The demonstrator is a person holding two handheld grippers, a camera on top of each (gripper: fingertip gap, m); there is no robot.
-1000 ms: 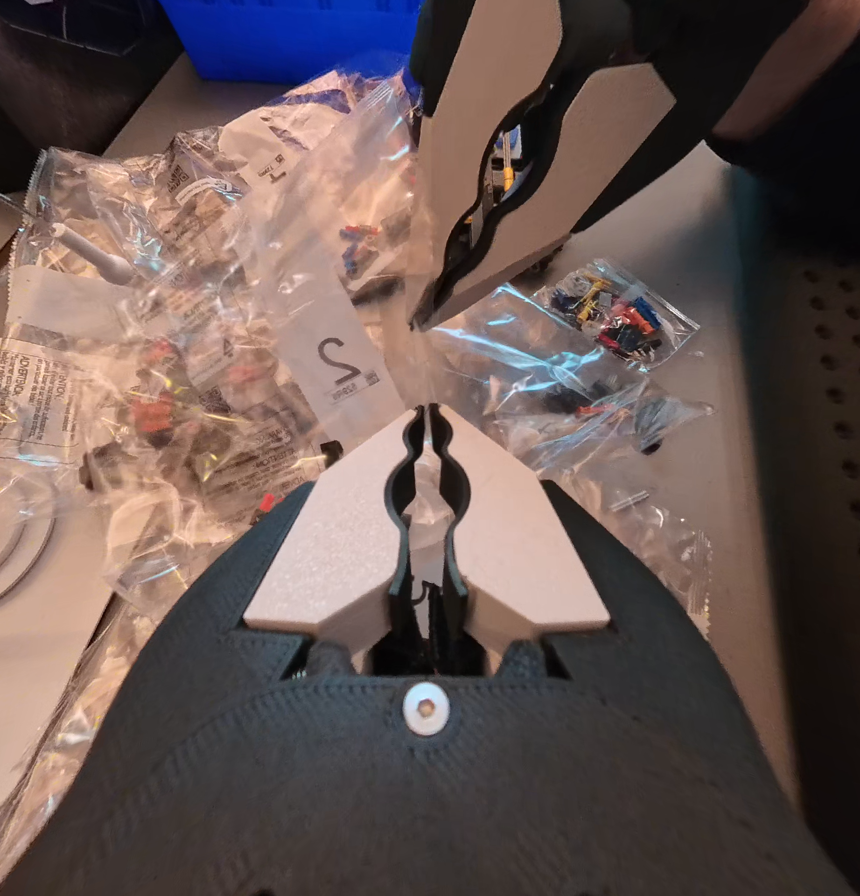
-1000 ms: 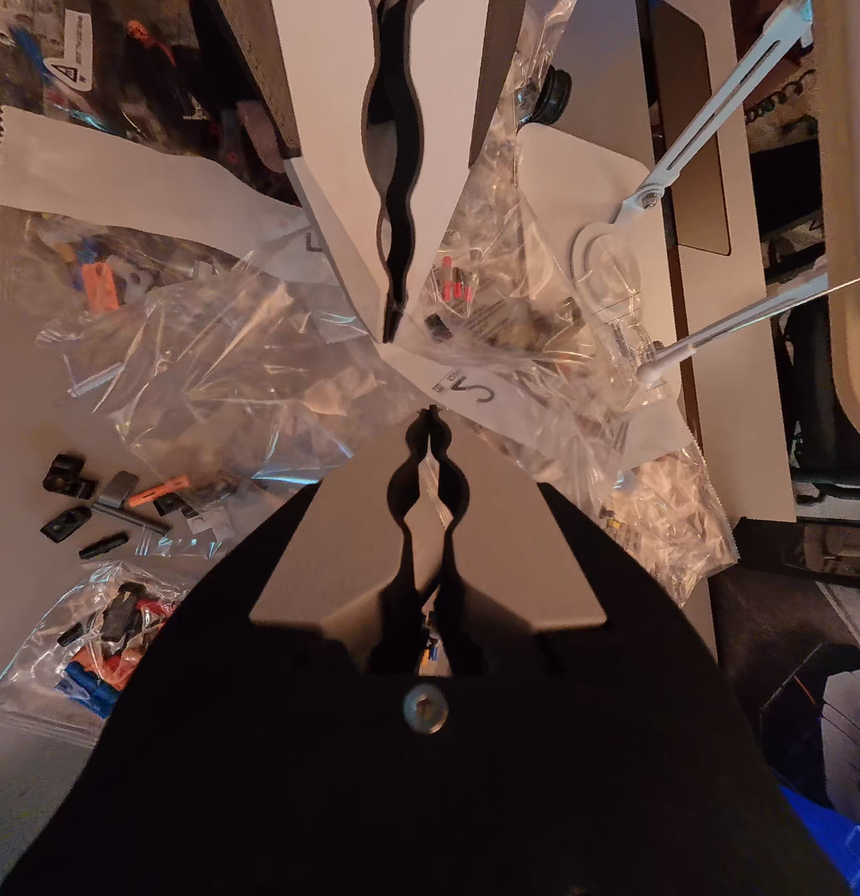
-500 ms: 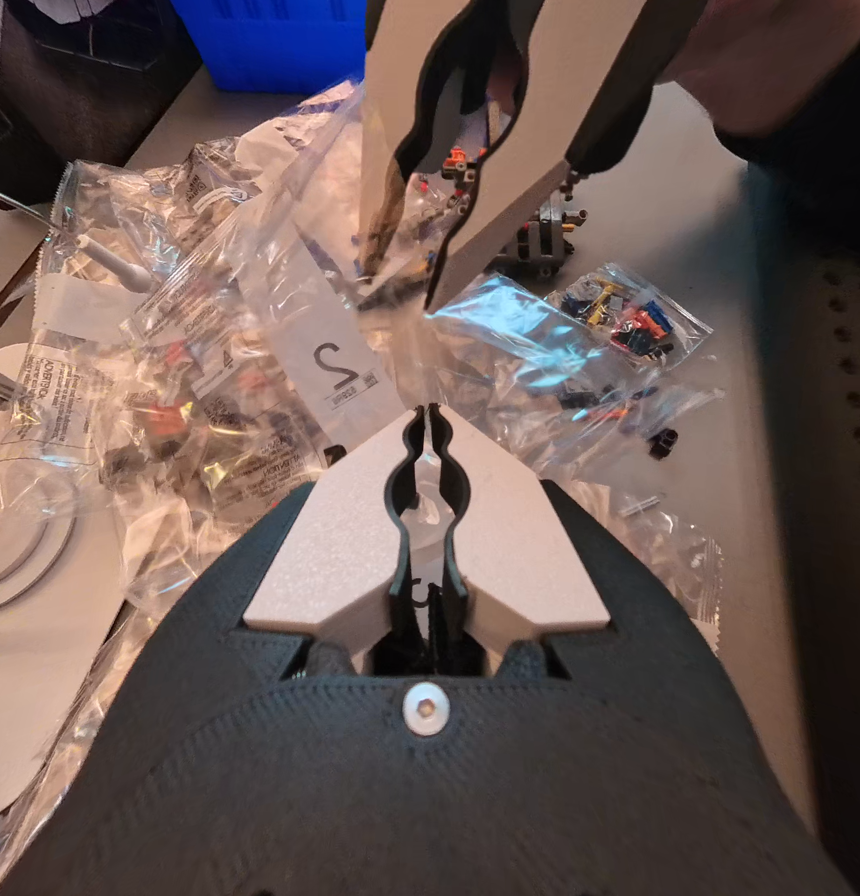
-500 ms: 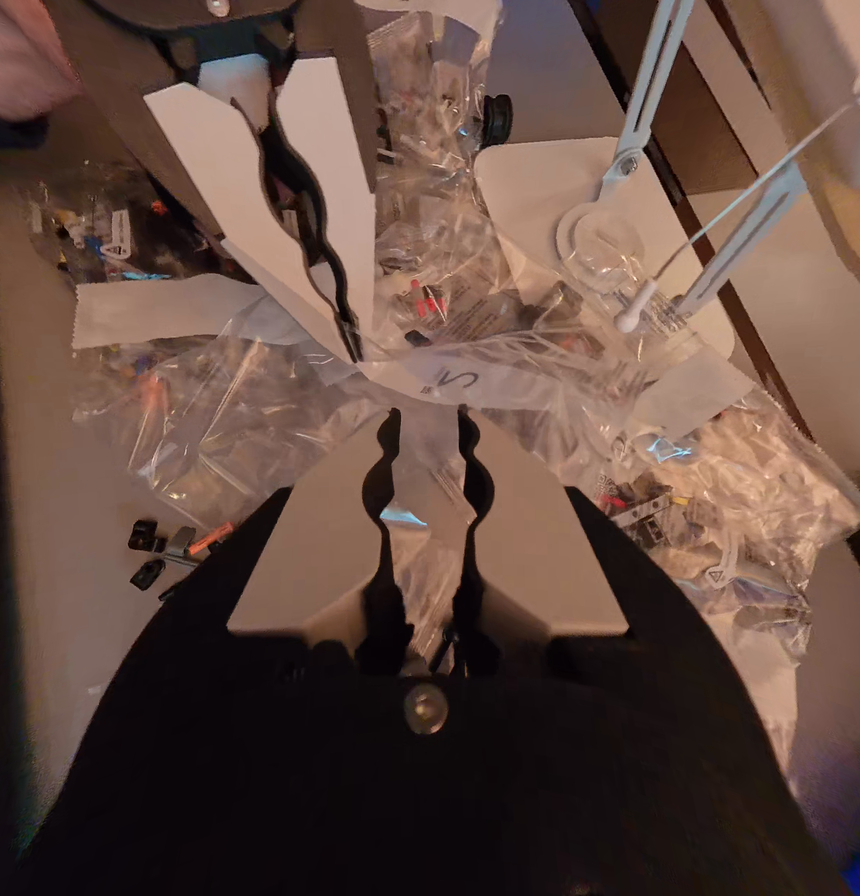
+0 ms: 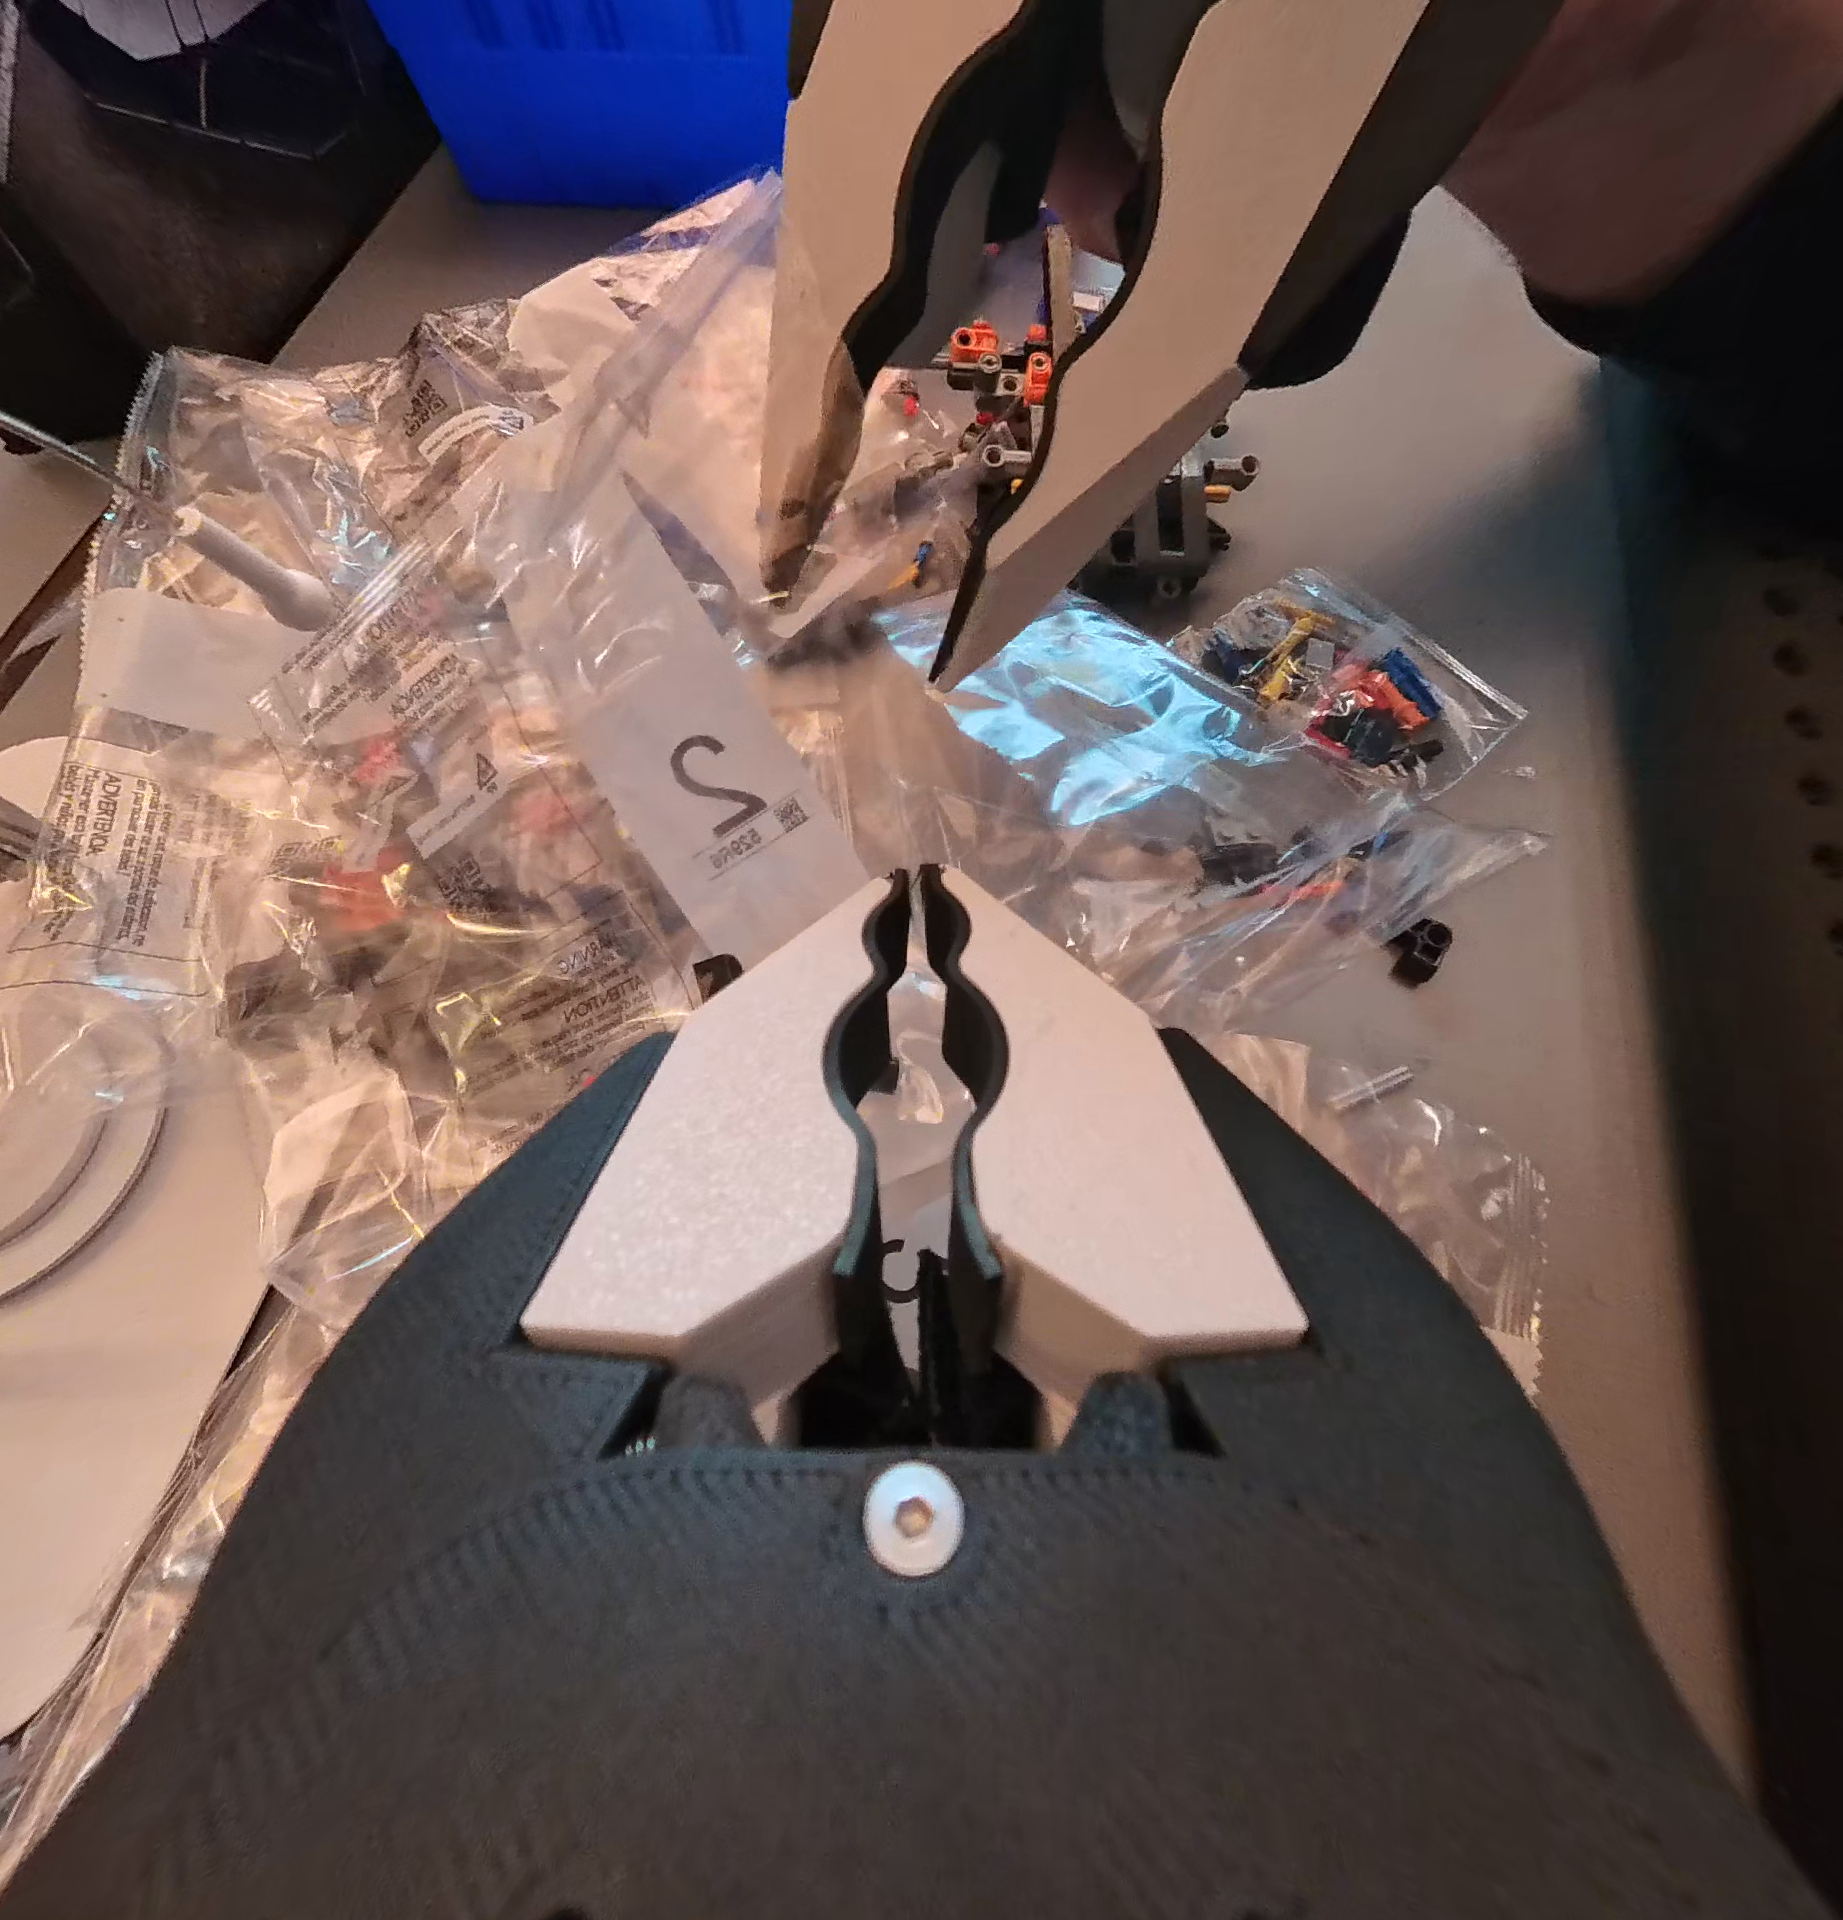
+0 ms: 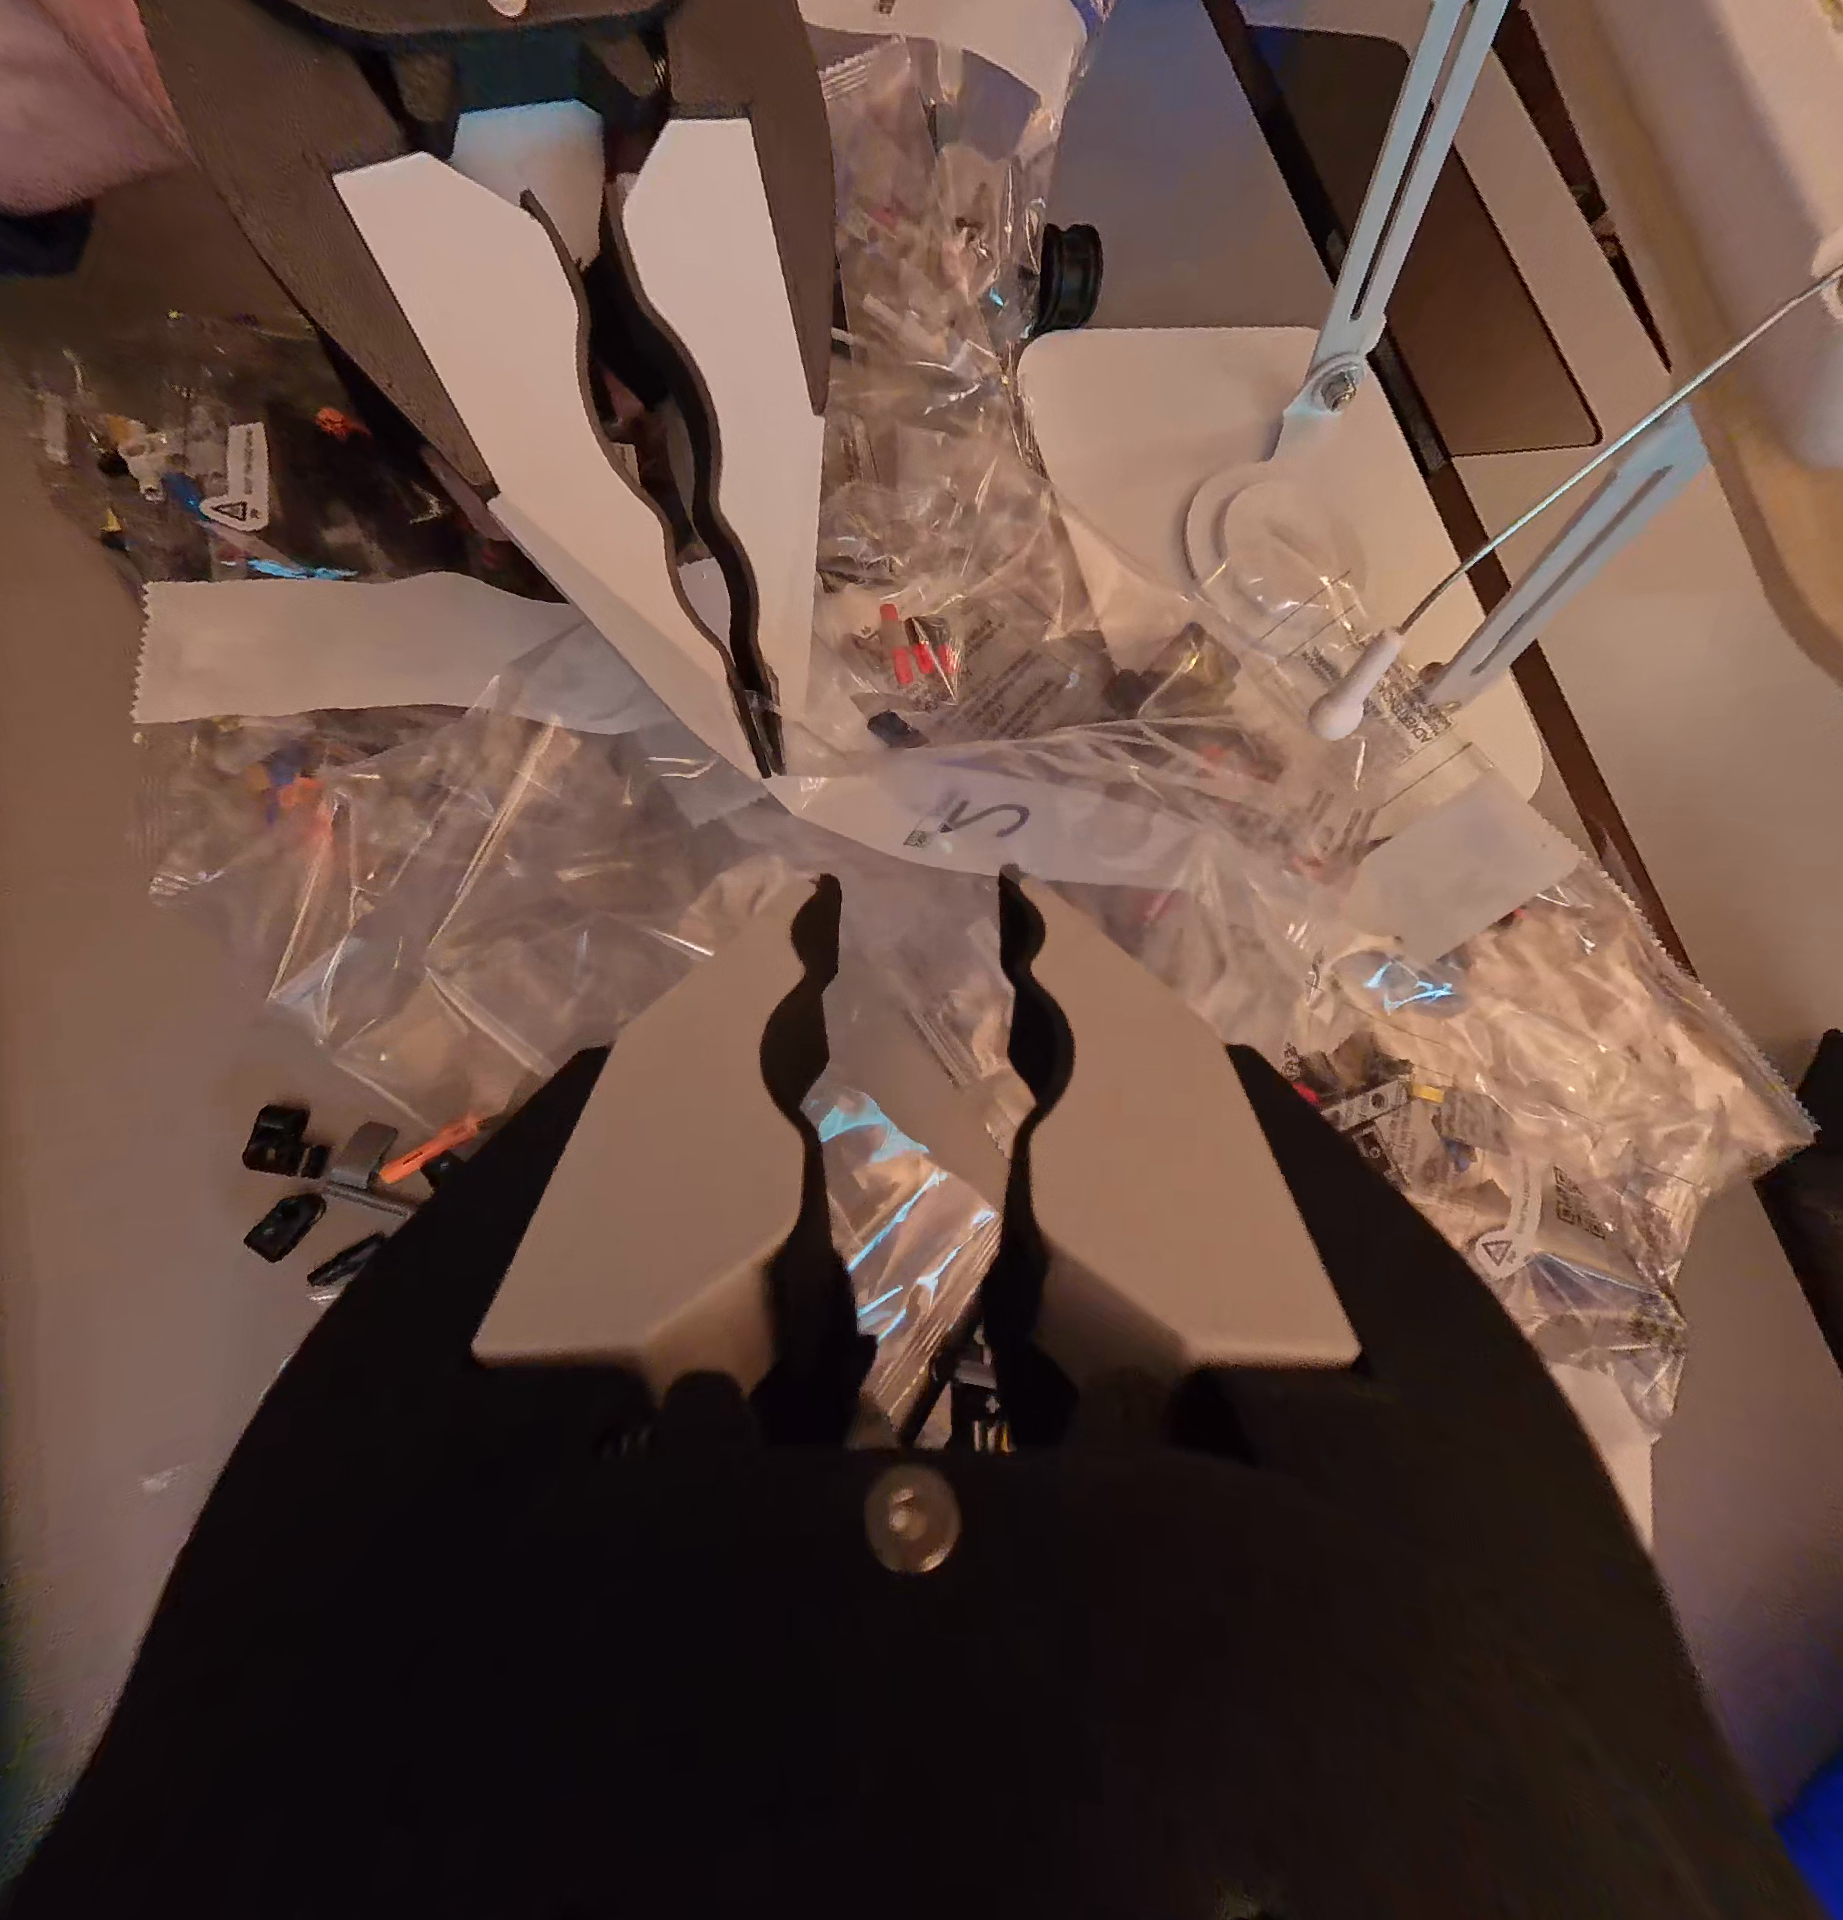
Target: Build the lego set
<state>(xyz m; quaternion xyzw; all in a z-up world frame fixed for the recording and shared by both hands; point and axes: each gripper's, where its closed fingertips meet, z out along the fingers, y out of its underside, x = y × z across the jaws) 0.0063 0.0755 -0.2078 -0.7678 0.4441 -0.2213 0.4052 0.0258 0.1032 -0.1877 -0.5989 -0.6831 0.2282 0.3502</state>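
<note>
My left gripper (image 5: 912,881) is shut on the edge of a clear plastic bag (image 5: 730,769) that has a white numbered strip and lies on a heap of other part bags. In the right wrist view the left gripper (image 6: 761,750) pinches the same bag (image 6: 964,831). My right gripper (image 6: 917,883) is open and empty just above the bag's crumpled plastic. It also shows in the left wrist view (image 5: 860,634), coming down from the top. A partly built grey and orange lego assembly (image 5: 1000,384) stands behind it.
A small bag of coloured pieces (image 5: 1353,696) lies at the right, with loose black pieces (image 5: 1421,951) nearby. More loose pieces (image 6: 314,1174) lie on the table. A blue bin (image 5: 584,94) stands at the back. A dark perforated surface (image 5: 1779,831) borders the right. White lamp arms (image 6: 1353,281) cross the far side. Left tips to right tips: about 5 cm.
My right gripper has opened from shut and let go of the bag's plastic, and it has tilted. My left gripper has stayed shut on the bag.
</note>
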